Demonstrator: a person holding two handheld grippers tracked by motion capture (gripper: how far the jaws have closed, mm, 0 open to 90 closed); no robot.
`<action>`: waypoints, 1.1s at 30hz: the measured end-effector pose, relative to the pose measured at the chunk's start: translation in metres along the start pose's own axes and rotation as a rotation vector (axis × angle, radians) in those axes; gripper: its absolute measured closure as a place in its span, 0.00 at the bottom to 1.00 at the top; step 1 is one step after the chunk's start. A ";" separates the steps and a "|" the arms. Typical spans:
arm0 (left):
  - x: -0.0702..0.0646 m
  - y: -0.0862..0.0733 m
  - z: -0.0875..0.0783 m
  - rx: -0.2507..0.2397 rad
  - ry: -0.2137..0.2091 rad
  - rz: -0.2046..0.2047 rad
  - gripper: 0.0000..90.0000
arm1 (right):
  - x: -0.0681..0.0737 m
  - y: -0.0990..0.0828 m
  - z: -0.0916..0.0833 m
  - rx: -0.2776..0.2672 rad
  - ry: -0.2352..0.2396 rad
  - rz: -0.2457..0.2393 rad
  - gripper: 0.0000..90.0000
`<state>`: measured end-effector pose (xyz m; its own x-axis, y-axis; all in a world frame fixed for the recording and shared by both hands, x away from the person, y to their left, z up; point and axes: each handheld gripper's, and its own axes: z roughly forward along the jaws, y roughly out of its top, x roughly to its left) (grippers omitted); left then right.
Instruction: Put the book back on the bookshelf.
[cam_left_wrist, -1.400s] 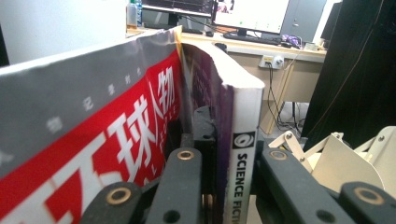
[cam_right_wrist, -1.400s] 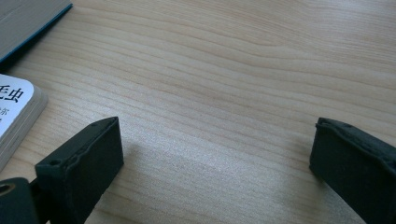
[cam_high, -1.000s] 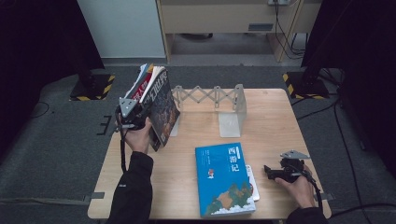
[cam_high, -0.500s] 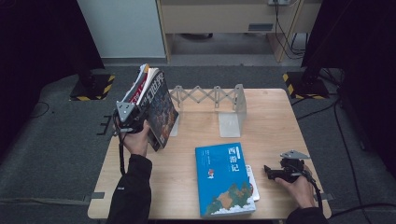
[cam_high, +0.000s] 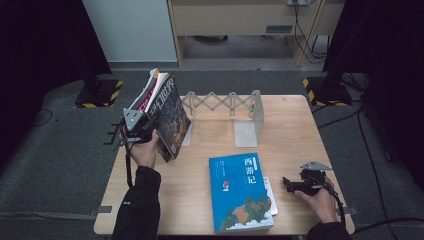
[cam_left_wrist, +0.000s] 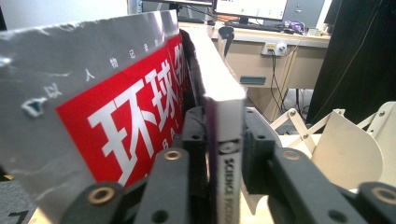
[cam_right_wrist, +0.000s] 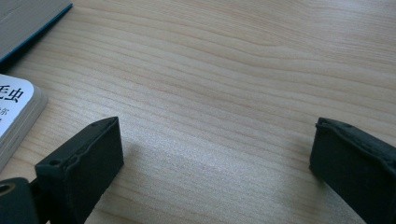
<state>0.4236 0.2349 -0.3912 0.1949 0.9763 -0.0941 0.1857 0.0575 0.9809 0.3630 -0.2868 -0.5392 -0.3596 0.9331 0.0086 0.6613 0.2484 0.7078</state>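
So the dark science book (cam_left_wrist: 227, 154) is up on its edge at the left end of the bench (cam_high: 210, 195), leaning against the red-cover magazine (cam_left_wrist: 135, 126) right by the metal accordion book rack (cam_high: 220, 102). The left tongs (cam_left_wrist: 224, 154) have it between the jaws by the spine, but the jaws have just been opening, so I'd say the pads are barely on it, if at all. Risk from here: the books are tilted, not square in the rack, so once the grip lets go the whole lean could slide or flop onto the bench. Compared to a second ago the hand and books sit in basically the same spot, only the jaws have eased. Right tongs (cam_right_wrist: 210, 154) are spread wide, empty, low over bare wood near the blue book (cam_high: 240, 192), which lies flat
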 end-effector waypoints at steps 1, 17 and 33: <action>0.000 0.000 -0.001 -0.006 -0.005 -0.004 0.78 | 0.000 0.000 0.000 0.000 0.000 0.000 0.03; 0.006 -0.010 -0.027 -0.068 -0.105 -0.007 0.52 | 0.000 0.000 0.000 0.000 0.000 0.000 0.03; 0.010 -0.017 -0.047 -0.061 -0.151 -0.018 0.44 | 0.000 0.000 0.000 0.000 0.000 -0.001 0.03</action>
<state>0.3768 0.2534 -0.4006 0.3355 0.9328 -0.1319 0.1323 0.0920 0.9869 0.3630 -0.2868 -0.5392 -0.3599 0.9330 0.0080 0.6612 0.2490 0.7076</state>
